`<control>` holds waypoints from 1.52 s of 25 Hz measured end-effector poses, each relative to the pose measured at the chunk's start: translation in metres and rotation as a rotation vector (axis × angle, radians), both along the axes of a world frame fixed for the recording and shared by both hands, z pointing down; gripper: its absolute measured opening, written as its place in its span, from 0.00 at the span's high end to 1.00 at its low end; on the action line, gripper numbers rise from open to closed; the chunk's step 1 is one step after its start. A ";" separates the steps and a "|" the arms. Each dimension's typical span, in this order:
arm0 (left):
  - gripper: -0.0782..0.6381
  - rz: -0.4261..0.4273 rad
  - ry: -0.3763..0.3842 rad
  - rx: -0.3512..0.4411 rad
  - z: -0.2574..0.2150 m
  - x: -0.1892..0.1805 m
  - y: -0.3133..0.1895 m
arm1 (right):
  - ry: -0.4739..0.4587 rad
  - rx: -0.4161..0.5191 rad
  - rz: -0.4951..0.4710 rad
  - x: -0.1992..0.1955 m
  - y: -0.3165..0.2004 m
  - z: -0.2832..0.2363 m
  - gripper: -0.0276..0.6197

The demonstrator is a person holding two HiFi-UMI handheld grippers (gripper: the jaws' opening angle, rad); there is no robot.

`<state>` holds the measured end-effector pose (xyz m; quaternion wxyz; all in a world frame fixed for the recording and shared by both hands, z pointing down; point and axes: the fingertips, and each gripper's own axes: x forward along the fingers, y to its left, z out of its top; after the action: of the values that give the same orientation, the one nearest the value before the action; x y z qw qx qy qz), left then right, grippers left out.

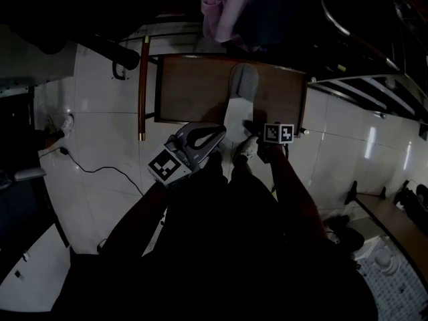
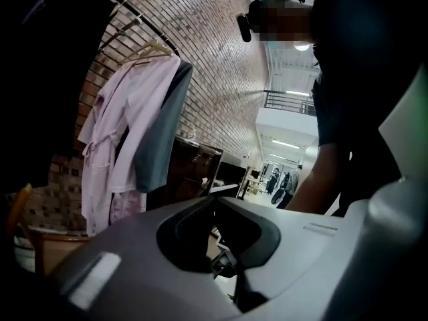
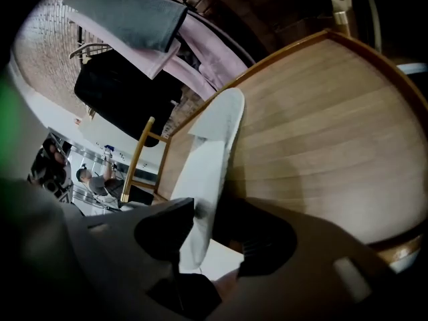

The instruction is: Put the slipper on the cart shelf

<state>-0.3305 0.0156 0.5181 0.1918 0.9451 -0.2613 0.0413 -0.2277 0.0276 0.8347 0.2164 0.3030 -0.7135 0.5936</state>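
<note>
Right gripper (image 3: pixel 198 221) forward, jaws clamped on slipper (image 3: pixel 215 139). Left gripper (image 2: pixel 226 263) close beside it, tilted upward, jaws together, nothing between them.

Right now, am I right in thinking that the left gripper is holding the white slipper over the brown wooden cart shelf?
Not quite: the right gripper is holding the white slipper over the brown wooden cart shelf; the right gripper view shows its jaws closed on the slipper's near end.
</note>
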 end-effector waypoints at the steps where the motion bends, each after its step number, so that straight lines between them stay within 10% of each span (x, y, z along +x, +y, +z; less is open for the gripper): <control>1: 0.88 -0.008 0.000 -0.003 0.000 -0.002 -0.001 | 0.001 0.000 0.000 0.000 -0.002 0.000 0.66; 13: 0.88 -0.025 -0.028 -0.001 -0.003 -0.010 0.004 | -0.093 -0.006 0.024 -0.007 -0.001 -0.013 0.85; 38: 0.88 -0.003 0.031 0.155 -0.078 0.045 0.020 | -0.196 0.680 -0.014 0.038 -0.005 -0.285 0.86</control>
<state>-0.2852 0.0358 0.4400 0.1223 0.9572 -0.2622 0.0061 -0.1899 0.0225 0.5494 0.0378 0.2945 -0.8897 0.3467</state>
